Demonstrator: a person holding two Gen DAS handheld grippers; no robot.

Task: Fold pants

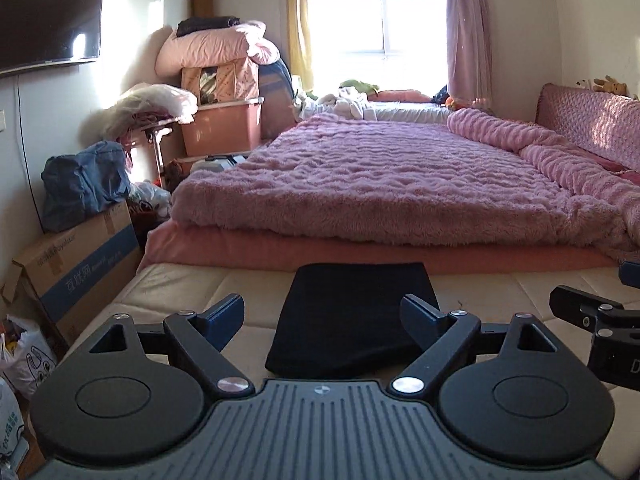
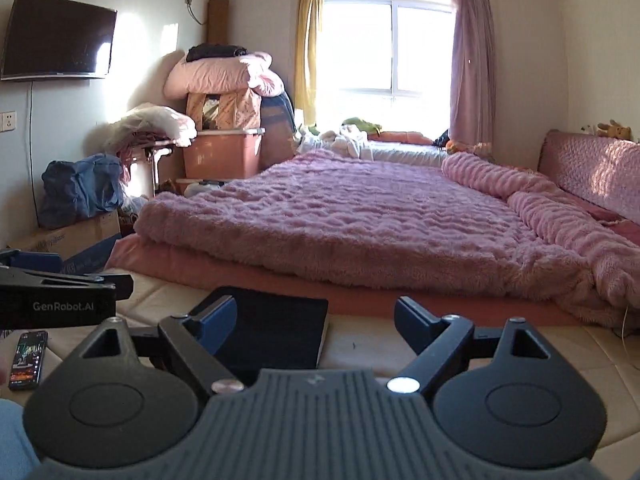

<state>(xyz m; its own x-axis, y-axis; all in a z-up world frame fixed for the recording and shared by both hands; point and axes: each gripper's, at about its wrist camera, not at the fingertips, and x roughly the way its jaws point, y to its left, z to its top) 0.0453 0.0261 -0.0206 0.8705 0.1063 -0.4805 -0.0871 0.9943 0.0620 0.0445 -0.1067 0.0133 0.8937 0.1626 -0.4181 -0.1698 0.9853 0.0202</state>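
Left wrist view, from left to right. A wall-mounted television sits at 10 o'clock; below it a cardboard box carries a blue bag at 9 o'clock. The left gripper occupies 6 o'clock with its fingers spread wide and holding nothing. Between and just beyond them lie the black pants, folded into a compact rectangle, flat on the cream mattress. The pink fuzzy blanket fills the centre toward 12 o'clock, under the bright window. Part of the right gripper's body enters at 3 o'clock.

Right wrist view, from left to right. The left gripper's body shows at 9 o'clock, above a phone lying on the mattress at 8 o'clock. The right gripper sits at 6 o'clock, fingers wide apart and empty. The pants lie at 7 o'clock, partly behind the left-hand finger, their right edge clear of the other finger. The blanket spans the centre to 3 o'clock.
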